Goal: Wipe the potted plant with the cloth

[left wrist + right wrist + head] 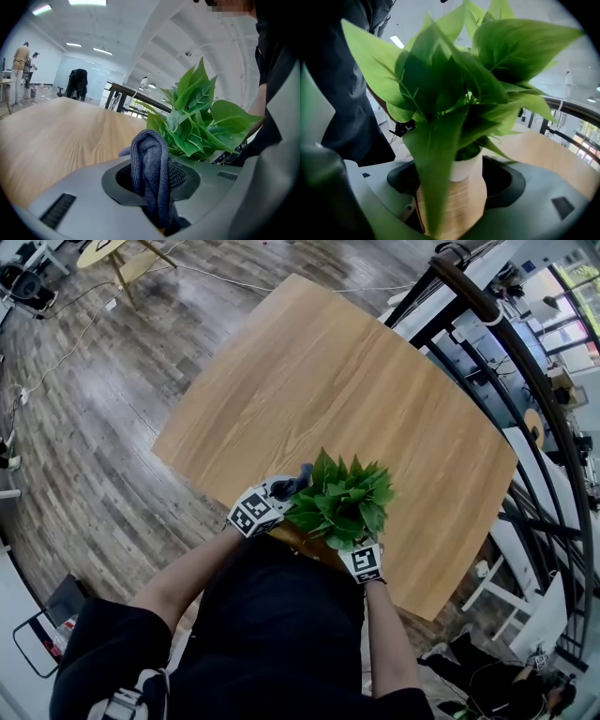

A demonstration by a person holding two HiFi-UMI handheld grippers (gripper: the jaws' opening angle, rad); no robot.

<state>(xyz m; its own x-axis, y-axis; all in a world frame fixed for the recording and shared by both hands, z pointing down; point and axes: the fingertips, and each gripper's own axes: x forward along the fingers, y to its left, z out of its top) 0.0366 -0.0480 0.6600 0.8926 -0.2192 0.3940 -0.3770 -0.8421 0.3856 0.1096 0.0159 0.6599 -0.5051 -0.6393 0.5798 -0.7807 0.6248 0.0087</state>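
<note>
A leafy green potted plant (342, 502) stands at the near edge of the wooden table (328, 381). My left gripper (291, 491) is just left of the leaves, shut on a dark blue-grey cloth (300, 480). In the left gripper view the cloth (150, 168) hangs folded between the jaws, with the plant (197, 122) close on the right. My right gripper (354, 542) sits under the foliage at the plant's near side. In the right gripper view the jaws stand open on either side of the white pot (465, 166), and a blurred leaf (436, 154) covers part of the gap.
A black railing (487, 306) curves along the table's right side, with white chairs (511, 601) beyond it. A small round table (112, 251) stands on the wood floor at far left. People (21, 56) stand far off across the room.
</note>
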